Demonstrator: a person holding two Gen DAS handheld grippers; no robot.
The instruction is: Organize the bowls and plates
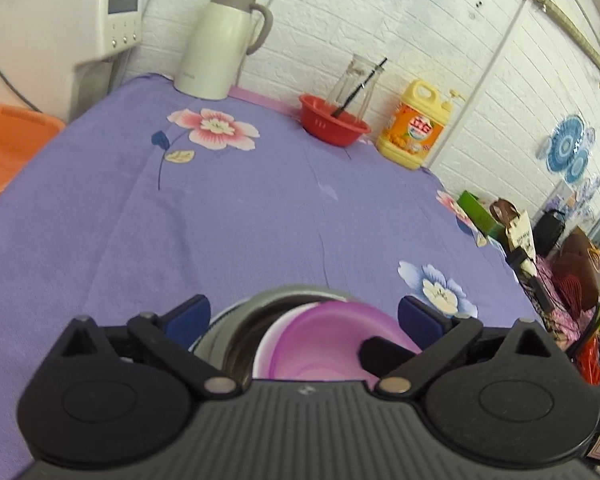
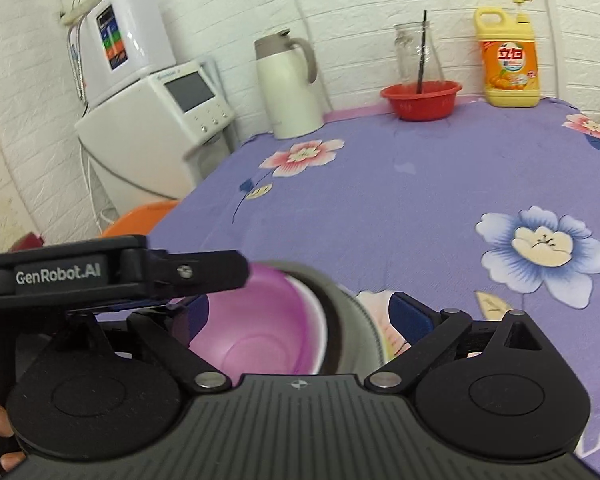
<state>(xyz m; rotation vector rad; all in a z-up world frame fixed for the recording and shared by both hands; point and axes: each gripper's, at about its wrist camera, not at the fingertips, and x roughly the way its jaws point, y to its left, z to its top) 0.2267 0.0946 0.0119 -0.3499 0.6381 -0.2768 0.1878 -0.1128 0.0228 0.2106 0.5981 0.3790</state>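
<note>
A purple bowl (image 1: 320, 344) sits nested in a white bowl (image 1: 266, 340), which sits inside a steel bowl (image 1: 236, 324) on the purple flowered tablecloth (image 1: 220, 208). My left gripper (image 1: 304, 316) hangs open just above this stack, blue pads on either side. In the right wrist view the same purple bowl (image 2: 256, 328), white bowl (image 2: 320, 312) and steel bowl (image 2: 352, 312) lie between the open fingers of my right gripper (image 2: 296, 312). The left gripper's body (image 2: 112, 268) crosses above the stack's left side. Neither gripper holds anything.
At the table's far edge stand a white thermos jug (image 1: 220, 40), a red basin (image 1: 332, 120) with a glass jar (image 1: 352, 84) and a yellow detergent bottle (image 1: 416, 124). An orange tub (image 1: 8, 152) and white appliances (image 2: 156, 120) stand left. Bags (image 1: 572, 272) crowd the right.
</note>
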